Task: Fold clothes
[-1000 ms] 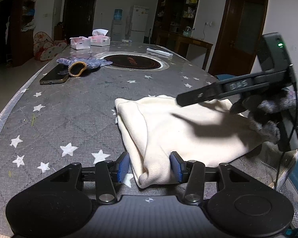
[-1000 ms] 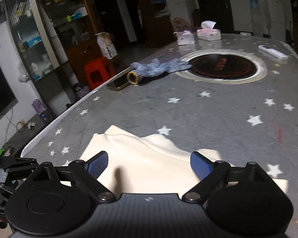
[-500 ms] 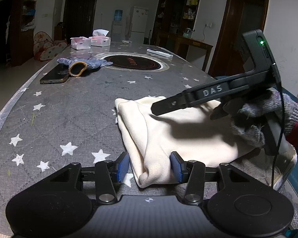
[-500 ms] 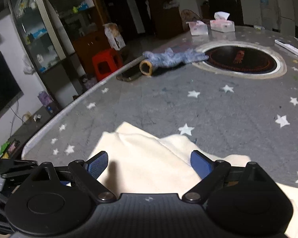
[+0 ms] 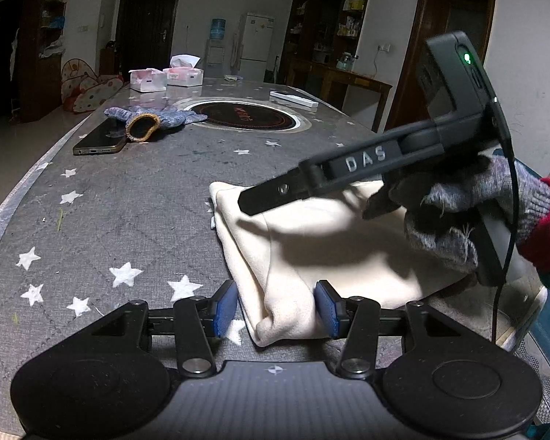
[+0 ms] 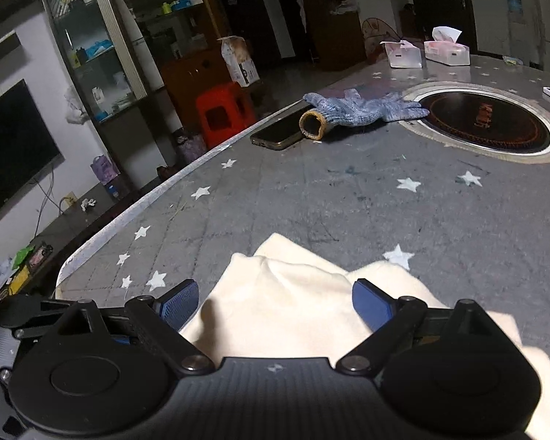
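Observation:
A cream cloth [image 5: 333, 249], folded thick, lies on the grey star-patterned table [image 5: 128, 201]. Its near corner bunches up between the blue pads of my left gripper [image 5: 275, 310], which is shut on it low at the table's near edge. In the left wrist view my right gripper [image 5: 249, 200], held by a person's gloved hand [image 5: 469, 205], reaches in from the right and hovers over the cloth's far edge. In its own view the right gripper [image 6: 275, 308] stands wide open above the cloth [image 6: 282, 311], with nothing pinched between its fingers.
A grey knit glove [image 5: 146, 119] lies partly on a phone [image 5: 99, 141] at the far left. A round black hotplate [image 5: 245, 115] is set into the table's middle. Beyond it stand two tissue boxes [image 5: 167, 77] and a white remote [image 5: 293, 98]. The table edge [image 6: 135, 212] runs along the left.
The right gripper has slid leftward over the cloth, and its tip is now near the cloth's far left corner. The left gripper and the cloth corner have stayed put.

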